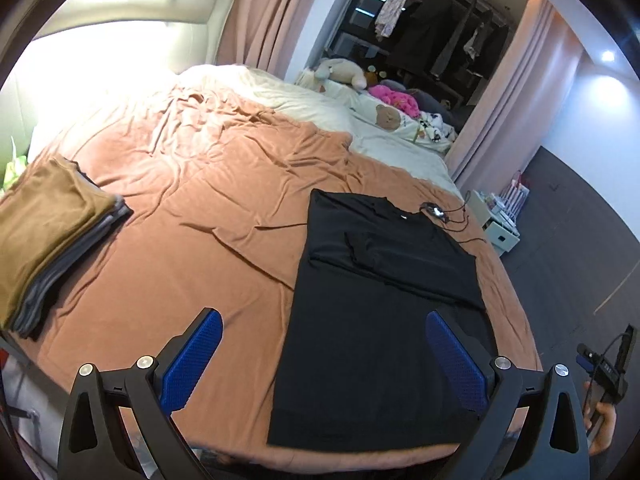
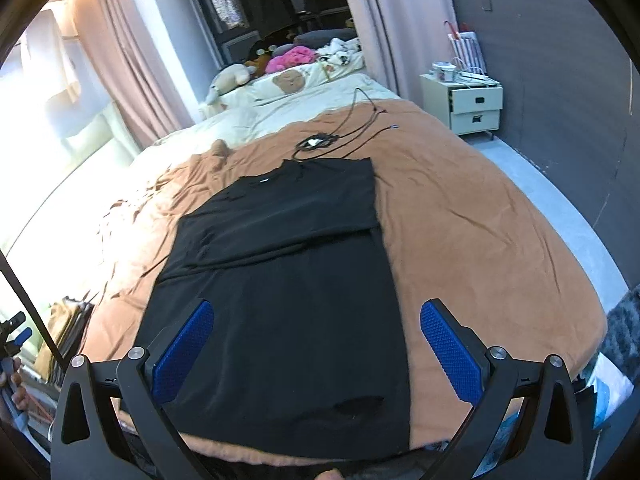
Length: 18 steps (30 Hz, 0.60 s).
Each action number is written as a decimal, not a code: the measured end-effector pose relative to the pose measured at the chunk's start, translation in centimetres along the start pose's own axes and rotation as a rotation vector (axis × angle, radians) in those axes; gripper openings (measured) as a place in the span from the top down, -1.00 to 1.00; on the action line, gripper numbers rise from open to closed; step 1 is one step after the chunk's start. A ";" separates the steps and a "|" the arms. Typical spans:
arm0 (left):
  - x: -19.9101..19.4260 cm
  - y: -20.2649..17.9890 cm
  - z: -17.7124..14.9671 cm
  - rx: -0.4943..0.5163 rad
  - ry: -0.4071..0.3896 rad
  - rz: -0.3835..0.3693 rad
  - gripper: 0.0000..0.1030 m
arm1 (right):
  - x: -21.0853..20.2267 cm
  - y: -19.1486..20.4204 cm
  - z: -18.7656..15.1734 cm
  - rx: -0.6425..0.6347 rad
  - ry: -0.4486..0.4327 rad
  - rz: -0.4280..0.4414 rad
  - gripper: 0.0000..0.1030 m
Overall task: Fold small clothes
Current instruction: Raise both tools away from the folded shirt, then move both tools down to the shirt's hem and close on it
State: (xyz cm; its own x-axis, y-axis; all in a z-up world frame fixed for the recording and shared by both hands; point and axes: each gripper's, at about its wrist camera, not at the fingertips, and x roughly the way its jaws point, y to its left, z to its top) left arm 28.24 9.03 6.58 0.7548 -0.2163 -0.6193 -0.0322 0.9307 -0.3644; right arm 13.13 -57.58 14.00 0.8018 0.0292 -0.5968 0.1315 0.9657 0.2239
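A black T-shirt (image 1: 384, 280) (image 2: 288, 240) lies flat on the orange-brown bed sheet (image 1: 180, 240) (image 2: 480, 220). Its sides and sleeves are folded inward, making a long rectangle with the collar at the far end and the hem at the bed's near edge. My left gripper (image 1: 320, 314) hovers open above the shirt's lower left edge, with nothing between its blue pads. My right gripper (image 2: 316, 304) hovers open over the shirt's lower half, also holding nothing. A stack of folded clothes (image 1: 48, 232) (image 2: 68, 328), with a brown one on top, sits at the left of the bed.
A black cable with a small device (image 1: 436, 212) (image 2: 316, 142) lies just beyond the collar. Plush toys (image 1: 344, 72) (image 2: 232, 78) and pillows fill the head of the bed. A nightstand (image 2: 476, 108) stands to the right and pink curtains (image 1: 264, 12) hang behind.
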 end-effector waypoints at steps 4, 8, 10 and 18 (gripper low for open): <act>-2.9 0.5 -1.3 0.039 -0.014 -0.024 -0.99 | -2.0 -1.4 -0.8 -0.004 -0.009 0.039 -1.00; -4.7 1.3 -2.5 0.055 -0.014 -0.021 -0.99 | -2.8 -2.0 -1.8 -0.020 0.000 0.069 -1.00; -5.4 1.7 -3.0 0.051 -0.023 -0.037 -0.99 | -3.3 -2.4 -2.4 -0.004 -0.002 0.099 -1.00; -5.9 2.9 -5.9 0.072 -0.038 -0.087 -0.99 | -4.6 -3.9 -5.1 0.030 -0.012 0.082 -1.00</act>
State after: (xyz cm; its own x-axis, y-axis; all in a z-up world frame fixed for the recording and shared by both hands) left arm 19.79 11.31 5.07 0.7768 -0.2874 -0.5603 0.0809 0.9279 -0.3639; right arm 5.96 -60.22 11.96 0.8175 0.1042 -0.5665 0.0827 0.9521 0.2944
